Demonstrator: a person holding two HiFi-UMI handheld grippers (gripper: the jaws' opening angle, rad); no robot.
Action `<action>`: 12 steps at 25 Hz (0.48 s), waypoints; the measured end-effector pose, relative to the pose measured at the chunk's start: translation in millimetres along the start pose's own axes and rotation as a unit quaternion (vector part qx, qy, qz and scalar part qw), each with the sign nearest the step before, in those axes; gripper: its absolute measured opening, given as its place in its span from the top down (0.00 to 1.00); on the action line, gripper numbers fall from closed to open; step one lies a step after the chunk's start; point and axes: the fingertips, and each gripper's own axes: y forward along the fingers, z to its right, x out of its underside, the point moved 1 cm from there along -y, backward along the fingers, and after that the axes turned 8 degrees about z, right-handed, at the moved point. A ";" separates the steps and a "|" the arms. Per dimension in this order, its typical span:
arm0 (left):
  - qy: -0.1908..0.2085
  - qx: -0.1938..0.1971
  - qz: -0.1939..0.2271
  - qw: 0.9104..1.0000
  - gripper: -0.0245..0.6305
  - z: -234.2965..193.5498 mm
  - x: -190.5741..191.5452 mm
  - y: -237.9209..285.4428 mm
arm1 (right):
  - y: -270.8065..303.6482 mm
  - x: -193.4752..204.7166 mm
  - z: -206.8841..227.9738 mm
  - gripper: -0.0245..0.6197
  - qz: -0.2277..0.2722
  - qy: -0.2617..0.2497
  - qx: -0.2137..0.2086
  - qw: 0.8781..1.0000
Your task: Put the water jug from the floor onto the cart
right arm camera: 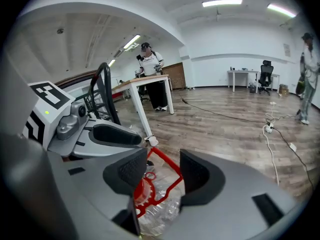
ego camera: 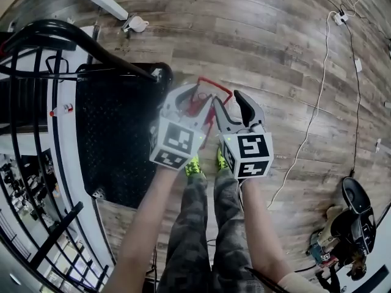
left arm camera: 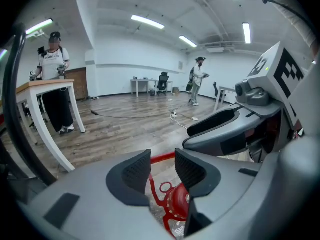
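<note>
I have both grippers side by side over the water jug (right arm camera: pixel 159 211), which stands on the wood-plank floor (ego camera: pixel 275 54) directly under and just ahead of the jaws. The left gripper (left arm camera: pixel 162 166) is open, its two ribbed black pads apart with nothing pressed between them. Through the gap I see the jug's round red cap and a thin red bar of its handle, just below and beyond the fingertips. The right gripper (right arm camera: pixel 162 169) is open as well, its pads spread a little wider. The angular red handle frame and the crinkled clear plastic shoulder of the jug show in its gap, and neither pad touches them (the handle's far corner sits closest to the pad at that view's right). From the head view, the left gripper (ego camera: pixel 188 96) and right gripper (ego camera: pixel 229 101) nearly touch each other, and only the red loop of the jug (ego camera: pixel 215 85) pokes out past their tips. The cart's black studded platform (ego camera: pixel 116 139) lies just beside the left gripper's outer side, with its curved black tubular handle (ego camera: pixel 61 29) further off.
</note>
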 end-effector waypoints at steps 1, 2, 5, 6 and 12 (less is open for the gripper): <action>-0.002 0.000 -0.006 1.000 0.77 -0.9 4.3 3.9 | 3.5 3.1 3.2 0.67 -0.002 0.002 0.006 1.000; -0.002 -0.001 -0.011 1.000 0.76 -1.8 8.0 7.1 | 6.6 6.8 5.9 0.67 -0.005 0.004 0.011 1.000; 0.005 -0.006 -0.020 1.000 0.75 -6.1 17.7 15.2 | 16.0 19.5 11.9 0.65 -0.016 0.009 0.025 1.000; 0.006 -0.005 -0.023 1.000 0.75 -7.9 21.2 18.4 | 19.1 23.8 13.8 0.65 -0.021 0.007 0.029 0.999; -0.004 0.003 -0.042 0.999 0.74 -15.0 43.9 37.7 | 30.6 49.0 22.7 0.65 -0.044 0.018 0.044 0.998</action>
